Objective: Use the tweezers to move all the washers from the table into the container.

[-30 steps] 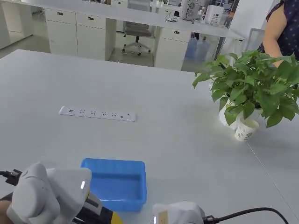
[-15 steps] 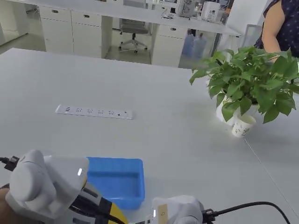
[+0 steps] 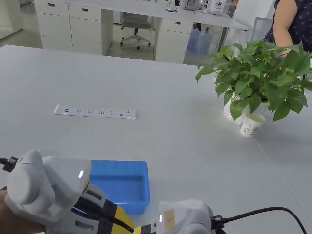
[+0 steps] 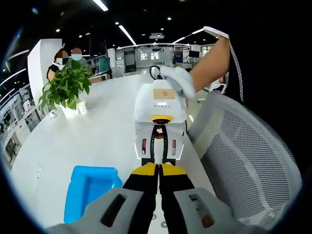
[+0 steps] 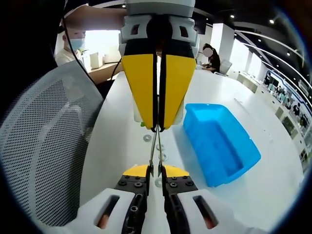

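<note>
Left gripper (image 4: 158, 169) has closed in nose-to-nose on right gripper (image 5: 156, 171); both now clamped on the tweezers (image 5: 155, 146). Container (image 3: 119, 164) hasn't moved, looks empty, 2 o'clock off my right jaws. Washers (image 5: 147, 138) on table (image 3: 195, 146) beneath tweezers, so no transfers yet.

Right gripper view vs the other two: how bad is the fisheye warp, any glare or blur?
Right gripper view: strong warp toward the edges, chair mesh bowed; tweezers and washers near centre sharp. Left gripper view: same warp, bright ceiling strips, blue container clear. Head view: power strip straight, light even, shadows soft.
</note>
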Tool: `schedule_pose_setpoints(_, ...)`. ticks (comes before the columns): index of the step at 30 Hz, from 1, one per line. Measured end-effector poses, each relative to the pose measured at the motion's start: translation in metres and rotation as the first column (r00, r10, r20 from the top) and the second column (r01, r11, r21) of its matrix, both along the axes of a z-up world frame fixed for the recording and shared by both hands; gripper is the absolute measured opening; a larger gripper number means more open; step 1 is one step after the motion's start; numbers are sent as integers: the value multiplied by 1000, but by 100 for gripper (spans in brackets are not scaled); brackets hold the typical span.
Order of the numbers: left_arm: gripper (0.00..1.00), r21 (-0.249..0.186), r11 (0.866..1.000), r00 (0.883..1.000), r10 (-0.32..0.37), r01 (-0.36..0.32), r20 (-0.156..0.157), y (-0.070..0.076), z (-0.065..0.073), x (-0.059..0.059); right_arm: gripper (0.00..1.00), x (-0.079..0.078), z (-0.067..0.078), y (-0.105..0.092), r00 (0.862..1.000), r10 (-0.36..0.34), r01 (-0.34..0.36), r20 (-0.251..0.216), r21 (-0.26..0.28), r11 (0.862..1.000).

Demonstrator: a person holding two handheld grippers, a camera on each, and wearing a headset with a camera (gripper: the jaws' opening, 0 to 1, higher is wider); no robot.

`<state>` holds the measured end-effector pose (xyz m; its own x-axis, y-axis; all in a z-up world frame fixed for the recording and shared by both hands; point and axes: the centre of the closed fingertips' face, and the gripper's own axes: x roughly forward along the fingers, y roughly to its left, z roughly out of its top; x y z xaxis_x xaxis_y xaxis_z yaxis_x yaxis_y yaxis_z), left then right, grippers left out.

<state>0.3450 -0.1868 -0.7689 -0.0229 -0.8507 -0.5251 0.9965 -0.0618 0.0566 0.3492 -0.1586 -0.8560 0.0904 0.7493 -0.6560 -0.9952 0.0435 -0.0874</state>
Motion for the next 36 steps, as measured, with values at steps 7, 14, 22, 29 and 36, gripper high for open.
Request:
schedule_pose_setpoints(7, 3, -4, 1000, 1000, -4, 4, -7, -1, -1, 2, 11, 2, -1, -2, 1000, -16, 16, 4, 2, 1000)
schedule_pose_setpoints(14, 3, -7, 1000, 1000, -5, 5, -19, -4, -3, 5, 11, 4, -4, -5, 1000, -28, 28, -4, 1, 1000)
schedule_pose_setpoints(22, 3, -2, 1000, 1000, -8, 8, -27, -8, -7, 5, 11, 4, -8, -7, 999, -35, 35, -12, -1, 999)
schedule_pose_setpoints(29, 3, -2, 1000, 999, -4, 4, -32, -10, -10, 6, 11, 4, -10, -8, 999, -35, 35, -13, -3, 999)
schedule_pose_setpoints(36, 3, -3, 1000, 999, 4, -4, -43, -9, -11, 7, 12, 5, -13, -8, 999, -41, 41, -21, -2, 999)
